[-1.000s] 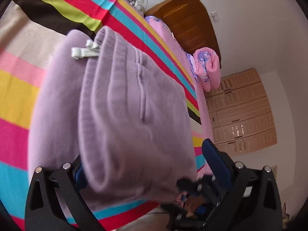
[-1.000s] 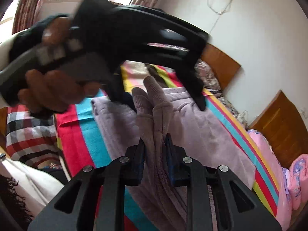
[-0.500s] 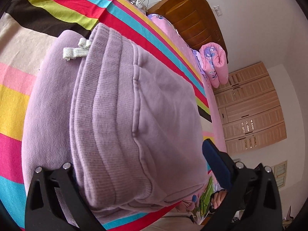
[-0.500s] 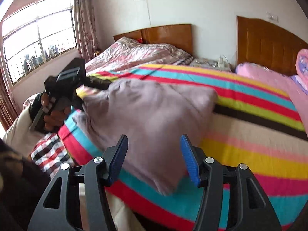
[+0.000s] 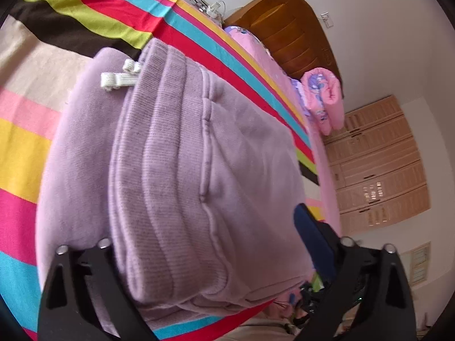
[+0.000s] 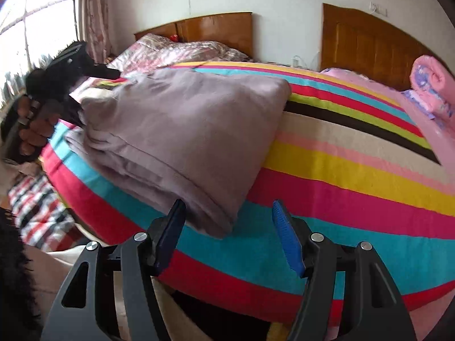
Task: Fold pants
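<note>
The lilac pants [image 6: 182, 130] are seen lying in a folded, multi-layer stack on the striped bedspread [image 6: 341, 176], near the bed's front edge; the ribbed waistband [image 5: 159, 156] and white drawstring [image 5: 119, 78] face the left wrist camera. The right gripper [image 6: 229, 237] is spread wide with nothing between its blue pads, hovering just beside the stack's near corner and not touching it. The left gripper [image 5: 204, 258] is also spread, its fingers set to either side of the waistband end; contact with the cloth cannot be confirmed, and no pinch is visible. The fabric is judged a thick, soft fleece knit: light, limp, not fragile, moderately grippy rather than slick, and likely to sag and slide apart layer by layer if lifted from a single ply. The waistband is judged the firmest hold, being ribbed and elasticated; a folded edge taken through all layers at once would be the next best. Thin top plies are best avoided, since the stack would peel open. The fold looks close to complete; only squaring of edges appears left. A rolled pink quilt [image 6: 429, 85] lies well apart, by the headboard [image 6: 366, 37].
</note>
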`<action>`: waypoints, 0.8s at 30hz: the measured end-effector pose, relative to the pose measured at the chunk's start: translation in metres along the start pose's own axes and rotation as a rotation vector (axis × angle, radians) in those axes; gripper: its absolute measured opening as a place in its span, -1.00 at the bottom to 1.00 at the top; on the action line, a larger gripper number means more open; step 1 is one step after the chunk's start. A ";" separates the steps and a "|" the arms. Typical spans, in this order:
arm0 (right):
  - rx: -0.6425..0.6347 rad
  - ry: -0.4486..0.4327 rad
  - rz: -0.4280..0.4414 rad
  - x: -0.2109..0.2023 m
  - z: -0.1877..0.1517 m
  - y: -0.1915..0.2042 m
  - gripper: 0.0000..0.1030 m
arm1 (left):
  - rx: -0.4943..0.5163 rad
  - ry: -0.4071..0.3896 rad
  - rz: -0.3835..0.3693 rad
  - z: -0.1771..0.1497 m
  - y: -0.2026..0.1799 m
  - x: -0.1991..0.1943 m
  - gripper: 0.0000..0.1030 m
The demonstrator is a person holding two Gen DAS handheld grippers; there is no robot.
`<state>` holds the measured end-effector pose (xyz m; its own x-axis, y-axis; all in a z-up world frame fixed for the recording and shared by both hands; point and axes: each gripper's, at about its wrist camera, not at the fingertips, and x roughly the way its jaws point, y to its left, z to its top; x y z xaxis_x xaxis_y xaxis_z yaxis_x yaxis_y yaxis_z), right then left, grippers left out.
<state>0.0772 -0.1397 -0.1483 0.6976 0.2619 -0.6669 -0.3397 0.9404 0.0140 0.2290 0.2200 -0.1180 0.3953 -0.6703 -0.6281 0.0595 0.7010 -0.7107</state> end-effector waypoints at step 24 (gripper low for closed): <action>0.040 0.038 -0.104 0.021 0.008 -0.011 0.67 | -0.001 -0.151 -0.012 -0.021 0.069 -0.060 -0.40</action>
<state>0.1002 -0.1425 -0.1562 0.7028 0.1546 -0.6943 -0.2406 0.9702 -0.0275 0.1899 0.3035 -0.1363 0.5283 -0.6339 -0.5649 0.0644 0.6933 -0.7178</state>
